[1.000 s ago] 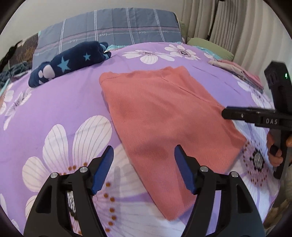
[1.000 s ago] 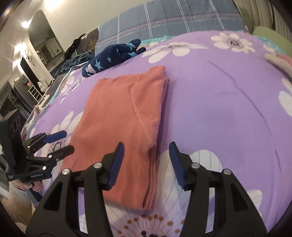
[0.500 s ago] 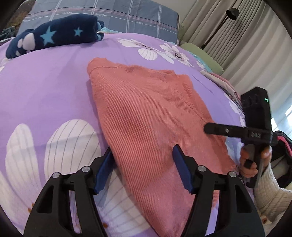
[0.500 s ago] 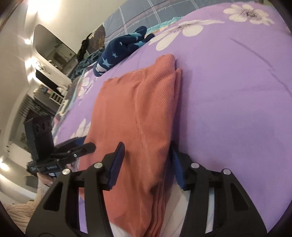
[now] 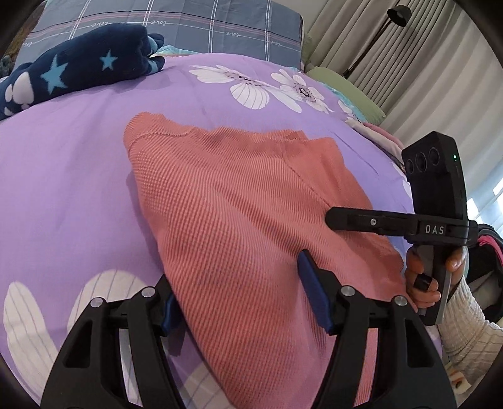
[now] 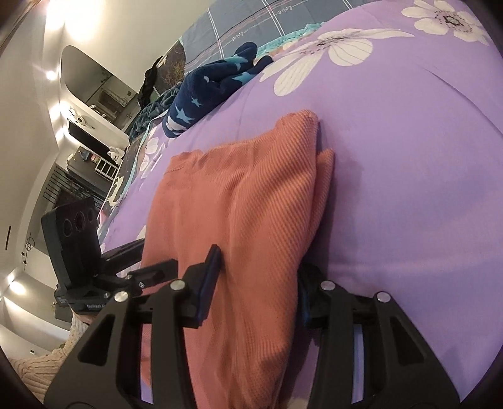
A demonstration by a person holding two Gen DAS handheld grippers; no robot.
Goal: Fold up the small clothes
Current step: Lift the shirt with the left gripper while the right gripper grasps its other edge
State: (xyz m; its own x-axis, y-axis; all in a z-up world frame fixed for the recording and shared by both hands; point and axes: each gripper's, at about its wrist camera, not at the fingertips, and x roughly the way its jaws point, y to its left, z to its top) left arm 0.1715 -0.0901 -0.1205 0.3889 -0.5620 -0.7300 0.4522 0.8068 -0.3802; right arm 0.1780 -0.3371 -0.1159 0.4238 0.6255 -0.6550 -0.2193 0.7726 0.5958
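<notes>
A salmon-pink knit garment point(image 5: 235, 204) lies folded lengthwise on the purple flowered bed cover point(image 5: 63, 188). My left gripper point(image 5: 242, 299) is open astride its near left edge. One blue pad is tucked under the edge and the other rests on top. In the right wrist view my right gripper point(image 6: 256, 283) straddles the thick folded edge of the garment point(image 6: 245, 195). Its jaws are closing and the cloth bulges between them. Each gripper shows in the other's view: the right gripper point(image 5: 330, 218) held by a hand point(image 5: 421, 283), and the left gripper point(image 6: 138, 256).
A navy star-patterned plush item point(image 5: 78, 66) lies at the head of the bed before a grey plaid pillow point(image 5: 188, 22). A small stack of folded clothes point(image 5: 380, 138) and a green pillow point(image 5: 355, 100) sit at the far right, by the curtains and a floor lamp point(image 5: 399, 12).
Both grippers have come forward and down onto the garment's near end, each now astride a side edge. The right jaws have narrowed around the folded edge.
</notes>
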